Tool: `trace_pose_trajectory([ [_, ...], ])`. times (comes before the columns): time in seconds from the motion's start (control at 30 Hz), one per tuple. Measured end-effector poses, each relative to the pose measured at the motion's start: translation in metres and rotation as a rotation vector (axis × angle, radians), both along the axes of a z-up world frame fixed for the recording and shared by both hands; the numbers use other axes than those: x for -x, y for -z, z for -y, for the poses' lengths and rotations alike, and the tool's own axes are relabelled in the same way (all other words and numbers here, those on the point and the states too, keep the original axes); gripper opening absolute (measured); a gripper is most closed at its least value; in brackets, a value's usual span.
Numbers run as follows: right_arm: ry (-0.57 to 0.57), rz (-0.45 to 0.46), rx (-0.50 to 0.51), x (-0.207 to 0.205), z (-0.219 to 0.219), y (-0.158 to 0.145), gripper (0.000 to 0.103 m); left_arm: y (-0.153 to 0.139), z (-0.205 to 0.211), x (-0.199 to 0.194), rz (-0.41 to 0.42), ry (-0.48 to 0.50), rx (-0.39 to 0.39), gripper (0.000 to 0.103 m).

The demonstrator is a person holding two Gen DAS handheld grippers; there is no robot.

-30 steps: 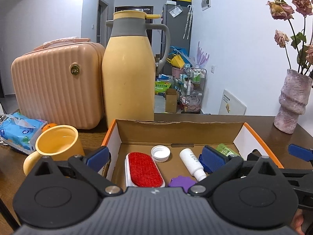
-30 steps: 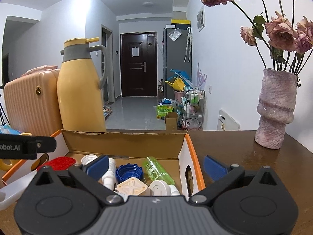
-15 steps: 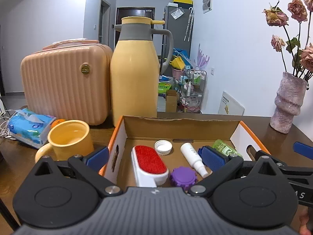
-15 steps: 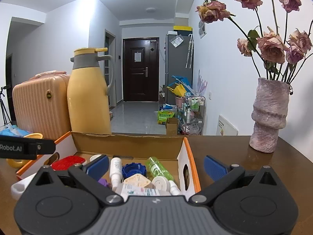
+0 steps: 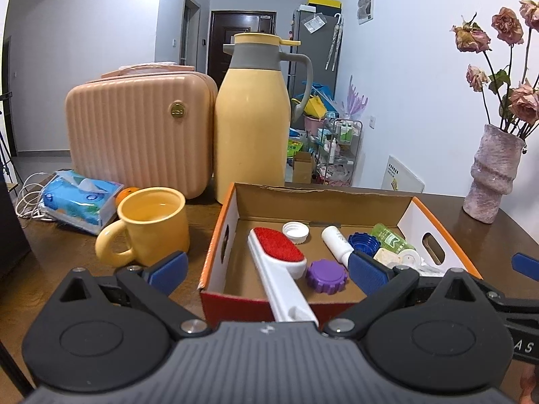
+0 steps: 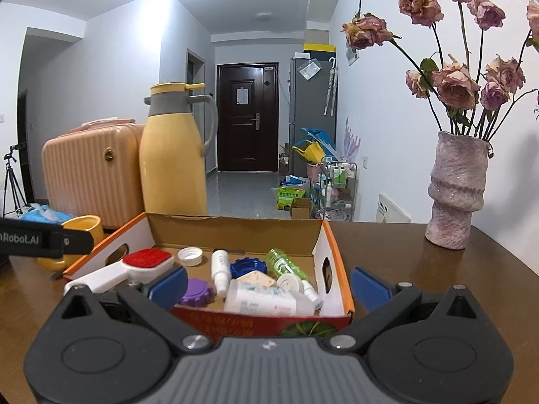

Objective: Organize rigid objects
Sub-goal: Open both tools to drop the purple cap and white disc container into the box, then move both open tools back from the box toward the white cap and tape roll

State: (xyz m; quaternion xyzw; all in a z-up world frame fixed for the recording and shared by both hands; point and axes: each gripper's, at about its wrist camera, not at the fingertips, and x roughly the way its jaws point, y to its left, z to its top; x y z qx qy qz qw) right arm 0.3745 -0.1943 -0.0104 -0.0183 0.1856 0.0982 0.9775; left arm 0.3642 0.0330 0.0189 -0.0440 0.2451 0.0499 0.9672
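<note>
An orange-rimmed cardboard box point(image 5: 224, 222) point(image 6: 331, 245) sits on the brown table. Inside lie a white brush with a red pad point(image 5: 278, 252) point(image 6: 148, 259), a purple cap point(image 5: 326, 274) point(image 6: 197, 293), a white cap point(image 5: 295, 231), a small white bottle point(image 5: 337, 244) point(image 6: 219, 267), a blue cap point(image 5: 363, 242) point(image 6: 247, 267), a green bottle point(image 5: 390, 239) point(image 6: 284, 266) and a larger white bottle point(image 6: 266, 301). My left gripper point(image 5: 267, 271) is open, in front of the box's near wall. My right gripper point(image 6: 267, 284) is open too, straddling the box's right front corner. Neither holds anything.
A yellow mug point(image 5: 151, 225), tissue pack point(image 5: 81, 197), pink case point(image 5: 141, 131) and tall yellow jug point(image 5: 251, 124) stand left and behind the box. A vase of dried roses point(image 6: 456, 188) stands at the right. A hallway with clutter lies beyond.
Both grippers have pulled back and risen from the box, so more of its front wall and contents show. Both stayed open.
</note>
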Motion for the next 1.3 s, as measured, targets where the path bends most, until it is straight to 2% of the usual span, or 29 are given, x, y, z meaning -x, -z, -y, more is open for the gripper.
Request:
trace_pose_trajectory([
  [0.5, -0.050, -0.036, 0.039, 0.052, -0.016, 0.010, 0.103, 0.006, -0.011, 0.050, -0.030, 0.000, -0.018, 0.103],
  [1.03, -0.092, -0.113, 0.085, 0.084, -0.030, 0.033, 0.103, 0.043, -0.020, 0.081, -0.127, 0.040, -0.047, 0.103],
  [1.3, -0.110, -0.159, 0.086, 0.090, -0.037, 0.047, 0.103, 0.056, -0.026, 0.089, -0.147, 0.074, -0.056, 0.103],
])
